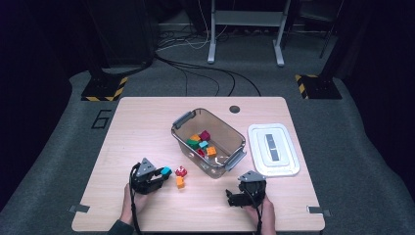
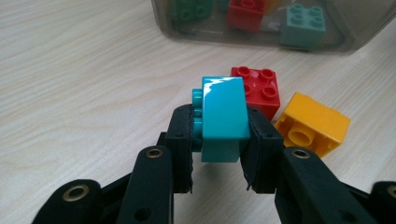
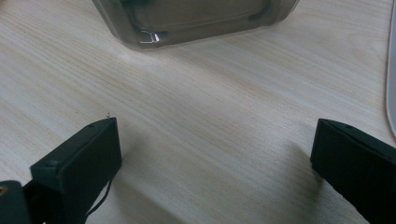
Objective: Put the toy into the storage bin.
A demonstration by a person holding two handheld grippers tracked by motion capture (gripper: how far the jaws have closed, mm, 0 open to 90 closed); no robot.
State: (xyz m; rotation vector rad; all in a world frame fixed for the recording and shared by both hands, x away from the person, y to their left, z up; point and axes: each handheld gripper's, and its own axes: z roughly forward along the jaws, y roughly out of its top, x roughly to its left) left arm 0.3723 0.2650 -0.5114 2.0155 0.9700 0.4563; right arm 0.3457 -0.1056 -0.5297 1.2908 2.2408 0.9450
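We have the teal brick clamped by its side faces in the left gripper, just above the bench near the red brick. It seems light, rigid and glossy, so it could slip. Its underside is hidden. The right gripper jaws stand wide, empty.

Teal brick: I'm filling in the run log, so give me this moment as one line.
left claw: shut on teal brick | right claw: open, idle | red brick, orange brick: on table | bin: open
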